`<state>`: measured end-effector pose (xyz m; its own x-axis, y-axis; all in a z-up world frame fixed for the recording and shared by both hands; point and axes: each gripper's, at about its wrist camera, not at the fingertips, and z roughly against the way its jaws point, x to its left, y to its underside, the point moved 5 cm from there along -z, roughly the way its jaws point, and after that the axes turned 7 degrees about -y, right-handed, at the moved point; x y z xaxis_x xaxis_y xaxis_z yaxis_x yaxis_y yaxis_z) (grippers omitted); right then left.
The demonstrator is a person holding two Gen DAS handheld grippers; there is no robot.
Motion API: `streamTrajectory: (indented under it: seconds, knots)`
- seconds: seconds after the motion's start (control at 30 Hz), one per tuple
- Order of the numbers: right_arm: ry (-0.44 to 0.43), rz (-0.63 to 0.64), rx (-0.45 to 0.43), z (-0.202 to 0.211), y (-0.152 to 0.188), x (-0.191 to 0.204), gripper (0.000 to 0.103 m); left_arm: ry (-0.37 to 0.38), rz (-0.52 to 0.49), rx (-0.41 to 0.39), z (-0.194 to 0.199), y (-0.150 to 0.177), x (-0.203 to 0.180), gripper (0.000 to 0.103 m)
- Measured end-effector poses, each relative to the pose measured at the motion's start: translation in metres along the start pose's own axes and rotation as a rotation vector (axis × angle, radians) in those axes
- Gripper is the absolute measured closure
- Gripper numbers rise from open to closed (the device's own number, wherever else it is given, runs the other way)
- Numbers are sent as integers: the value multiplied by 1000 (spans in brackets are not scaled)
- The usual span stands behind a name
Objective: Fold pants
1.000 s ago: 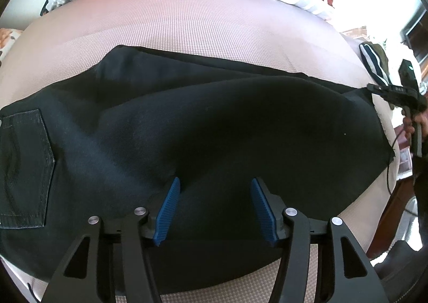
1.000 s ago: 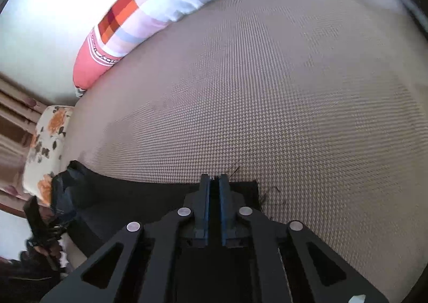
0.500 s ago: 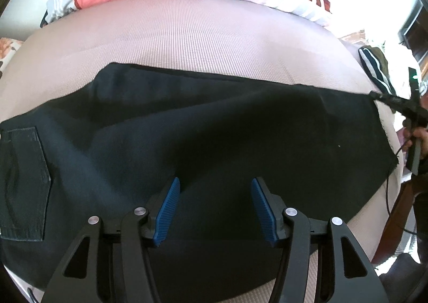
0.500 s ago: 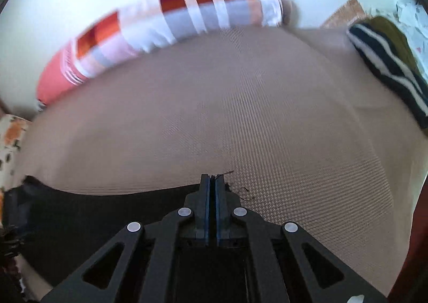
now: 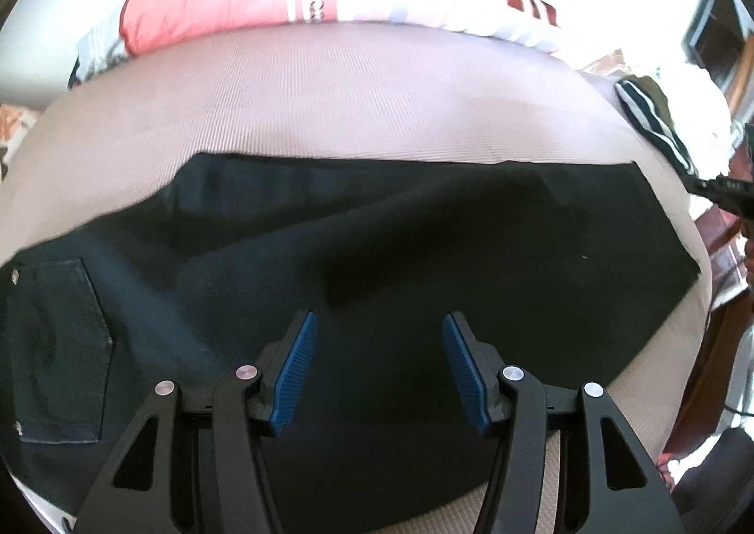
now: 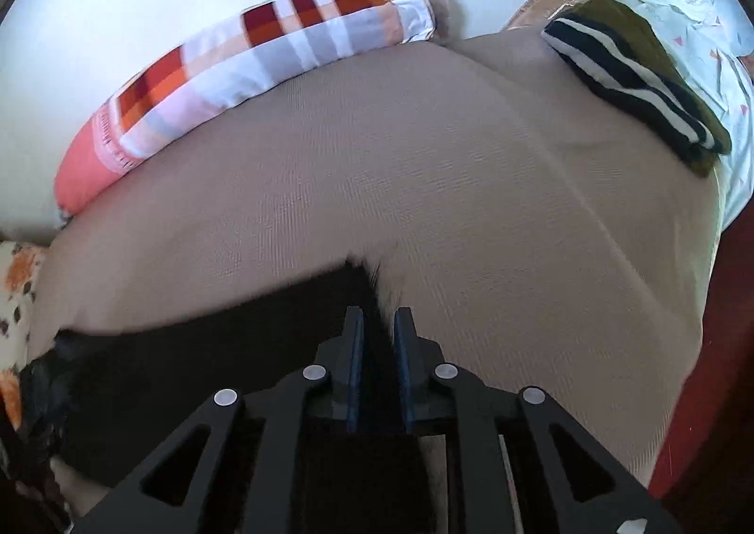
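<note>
Black pants (image 5: 424, 251) lie spread flat across the beige bed (image 5: 353, 100), with the back pocket (image 5: 56, 345) at the left. My left gripper (image 5: 379, 345) hovers open over the near edge of the pants, with nothing between its blue pads (image 5: 297, 369). In the right wrist view the hem corner (image 6: 348, 284) lies on the bed just ahead of my right gripper (image 6: 378, 315). Its jaws are opening, with a narrow gap, and the pads press on nothing. In the left wrist view the right gripper (image 5: 721, 192) shows at the far right, apart from the hem.
A colourful striped pillow (image 6: 264, 58) lies along the wall at the back. A folded olive garment with black and white stripes (image 6: 631, 77) and a white patterned cloth (image 6: 707, 15) sit at the right end. A reddish wooden edge (image 6: 721, 345) borders the bed on the right.
My right gripper, shut on the hem corner before, has parted its jaws, let the corner drop and lifted back from it. The pant leg now lies flatter. The left gripper barely moved.
</note>
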<state>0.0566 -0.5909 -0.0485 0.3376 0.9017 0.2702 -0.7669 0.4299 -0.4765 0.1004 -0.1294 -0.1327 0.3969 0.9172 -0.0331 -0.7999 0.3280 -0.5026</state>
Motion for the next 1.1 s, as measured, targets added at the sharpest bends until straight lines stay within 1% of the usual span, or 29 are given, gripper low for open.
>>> streamTrajectory:
  seconds: [0.07, 0.13, 0.2, 0.3, 0.33, 0.37, 0.43, 0.5, 0.53, 0.6, 0.67, 0.73, 0.77, 0.83, 0.9, 0.97, 1.1]
  knots:
    - [4, -1, 39, 6, 25, 4, 89, 17, -40, -2, 4, 4, -6, 46]
    - [16, 0, 73, 6, 49, 5, 89, 25, -61, 16, 1, 10, -7, 46]
    - [28, -2, 109, 2, 68, 5, 89, 35, -66, 40, -3, 16, -7, 46]
    - [30, -45, 143, -2, 92, -2, 89, 33, -68, 76, -10, 26, -4, 46]
    - [45, -50, 151, -4, 98, -5, 90, 30, -79, 57, -7, 28, -4, 46]
    - [64, -62, 160, -6, 104, -10, 92, 15, -87, 57, -7, 30, -2, 46]
    - [49, -82, 143, -3, 105, -14, 92, -4, -91, 61, -4, 32, 4, 46]
    - [81, -101, 148, 0, 102, -18, 89, -26, -60, 66, -2, 30, 17, 46]
    - [91, -93, 145, 2, 98, -16, 89, -34, -42, 68, -1, 28, 23, 46]
    - [76, -54, 133, 5, 87, -3, 89, -53, -4, 41, 5, 22, 39, 46]
    - [28, -4, 121, 4, 74, 24, 89, -84, 40, 3, 10, 13, 55, 46]
    - [-52, 55, 125, -2, 61, 61, 88, -110, 100, -20, 13, 7, 72, 46]
    - [-81, 90, 131, -7, 56, 78, 85, -116, 138, -35, 15, 4, 83, 46]
    - [-157, 169, 145, -19, 47, 122, 78, -135, 180, -53, 18, 2, 97, 46]
    - [-231, 241, 177, -35, 43, 167, 77, -159, 223, -67, 21, 2, 114, 46]
    - [-329, 327, 224, -54, 43, 220, 77, -167, 266, -80, 24, 3, 128, 46]
    - [-485, 470, 325, -90, 46, 316, 77, -195, 330, -92, 26, 10, 151, 46]
